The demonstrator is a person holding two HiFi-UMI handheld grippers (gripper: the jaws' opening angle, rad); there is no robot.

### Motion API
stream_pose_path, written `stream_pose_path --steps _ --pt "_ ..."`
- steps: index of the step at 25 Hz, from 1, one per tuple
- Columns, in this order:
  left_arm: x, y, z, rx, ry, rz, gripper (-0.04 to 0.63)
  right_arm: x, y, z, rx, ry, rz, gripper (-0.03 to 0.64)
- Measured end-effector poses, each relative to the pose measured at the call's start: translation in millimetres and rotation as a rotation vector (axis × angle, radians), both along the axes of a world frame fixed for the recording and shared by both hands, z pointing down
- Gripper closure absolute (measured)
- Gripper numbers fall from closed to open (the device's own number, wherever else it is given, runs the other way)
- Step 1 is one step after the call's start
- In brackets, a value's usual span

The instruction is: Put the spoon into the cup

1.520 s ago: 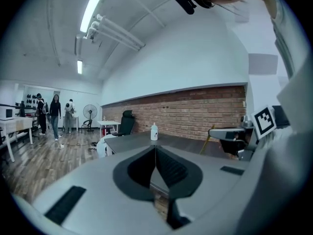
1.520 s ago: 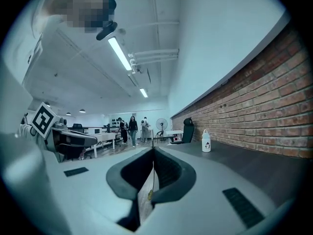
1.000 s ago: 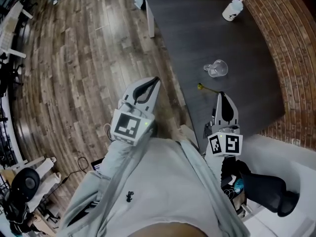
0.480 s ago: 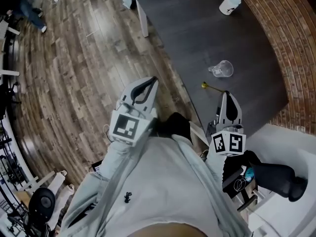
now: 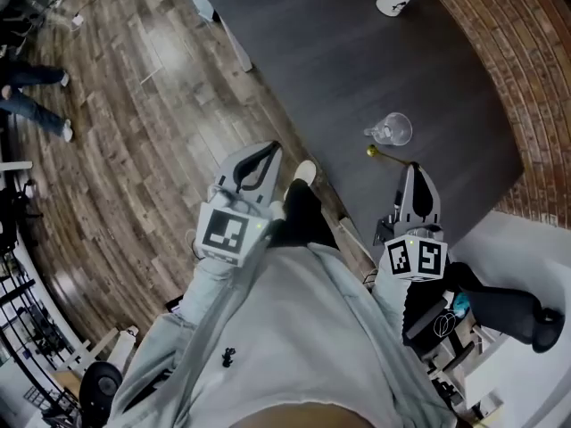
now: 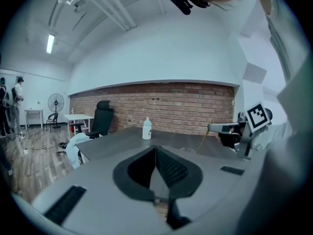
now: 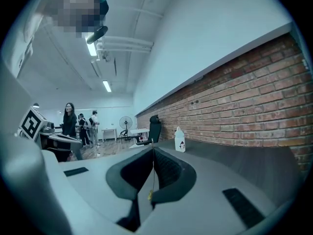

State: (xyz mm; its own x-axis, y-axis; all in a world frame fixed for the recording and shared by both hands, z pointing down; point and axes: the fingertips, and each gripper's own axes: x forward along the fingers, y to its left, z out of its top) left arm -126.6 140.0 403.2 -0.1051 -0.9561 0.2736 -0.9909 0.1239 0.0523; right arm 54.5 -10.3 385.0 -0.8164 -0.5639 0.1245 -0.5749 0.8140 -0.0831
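Standing beside brick wall (image 5: 526, 78) — dark table (image 5: 357, 52) bearing cup (image 5: 393, 129).

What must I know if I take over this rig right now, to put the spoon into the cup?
Left gripper: jaws shut, empty, out over the floor beside the table.
Right gripper: jaws shut on the thin handle of the spoon; the bowl end points toward the cup.
Cup: on the table, just ahead of the spoon and apart from it.
Done: spoon is picked up.
Left: carry the spoon over the cup, lower it in, open the jaws.
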Motion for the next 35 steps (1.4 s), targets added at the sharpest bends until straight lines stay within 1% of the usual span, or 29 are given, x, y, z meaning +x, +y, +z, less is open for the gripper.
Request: stream_pose_path --steps 2,6,9,12,17,24,28,31,35 --pt "-6 -24 -4 0.006 -0.025 0.036 0.574 -2 -21 -3 -0.001 -0.010 0.026 0.597" --pt "-19 -72 -19 0.024 -0.048 0.086 0.574 -8 -63 -16 0.016 -0.033 0.074 0.597" --pt "-24 -109 -25 0.033 -0.070 0.147 0.574 -6 -88 -23 0.031 -0.057 0.125 0.597" --pt "-18 -145 -31 0.047 -0.078 0.200 0.574 3 -105 -26 0.035 -0.062 0.157 0.597" --pt "-4 -192 -34 0.057 -0.105 0.263 0.574 16 -135 -23 0.017 -0.070 0.190 0.597" --pt "10 -222 -34 0.041 -0.063 0.335 0.574 25 -144 -28 0.025 -0.075 0.244 0.597" --pt "17 -236 -34 0.059 -0.093 0.438 0.574 33 -139 -30 0.017 -0.086 0.310 0.597" --pt "22 -245 -39 0.061 -0.078 0.492 0.574 37 -135 -32 0.016 -0.087 0.363 0.597" --pt "26 -259 -42 0.077 -0.087 0.572 0.574 39 -131 -36 0.017 -0.093 0.426 0.597"
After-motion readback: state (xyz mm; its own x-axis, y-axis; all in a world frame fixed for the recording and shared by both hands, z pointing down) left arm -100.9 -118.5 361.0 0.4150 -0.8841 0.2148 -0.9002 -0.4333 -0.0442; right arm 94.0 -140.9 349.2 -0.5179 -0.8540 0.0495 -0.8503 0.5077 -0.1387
